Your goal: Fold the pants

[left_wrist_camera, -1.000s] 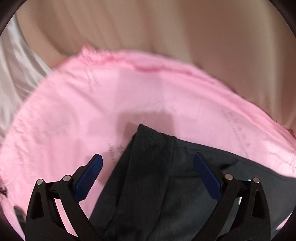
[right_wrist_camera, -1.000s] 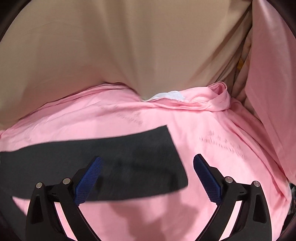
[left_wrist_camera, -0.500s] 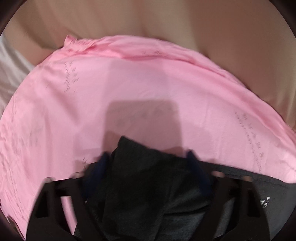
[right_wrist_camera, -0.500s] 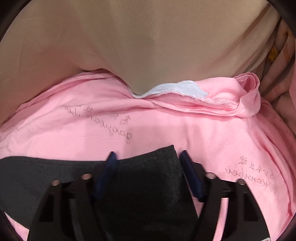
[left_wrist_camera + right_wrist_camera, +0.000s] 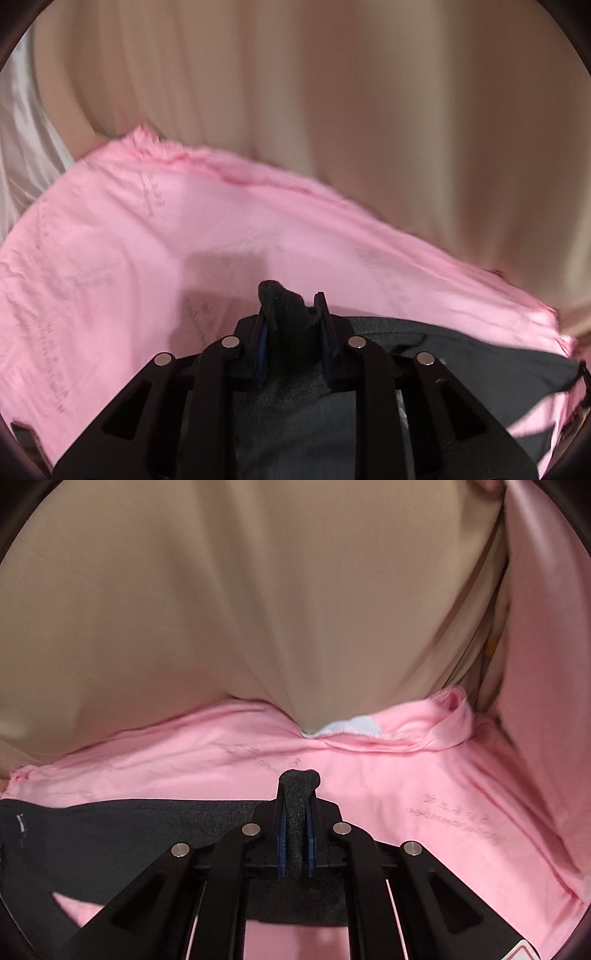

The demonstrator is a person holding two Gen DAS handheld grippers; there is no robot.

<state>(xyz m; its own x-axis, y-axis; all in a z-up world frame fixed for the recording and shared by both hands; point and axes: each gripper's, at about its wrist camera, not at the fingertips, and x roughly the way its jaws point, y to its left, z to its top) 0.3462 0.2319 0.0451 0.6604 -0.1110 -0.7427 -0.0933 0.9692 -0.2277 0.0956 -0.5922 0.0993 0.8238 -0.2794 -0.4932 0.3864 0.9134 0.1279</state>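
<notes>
Both grippers pinch the dark grey pants (image 5: 461, 362) where they lie on a pink sheet (image 5: 129, 258) spread across a bed: the left gripper (image 5: 291, 321) has its jaws drawn narrow on a bunched tuft of fabric, and the right gripper (image 5: 297, 812) clamps a thin upright fold of the same cloth, the pants (image 5: 129, 830) trailing off flat to its left. Each grip appears to take only a small nip near a corner, so a quick lift could let the knit slip out, and uneven pulling between the two hands would likely skew the fold or drag the loose sheet along underneath. Beige fabric (image 5: 258, 609) rises close behind the sheet's far edge (image 5: 147, 734), where a rumpled pink roll (image 5: 450, 720) and a strip of white trim (image 5: 351, 725) sit, so room to carry the cloth forward looks limited; a pink hanging panel (image 5: 546, 627) closes off the right side. The widest bare stretch of sheet lies to the left gripper's left.
</notes>
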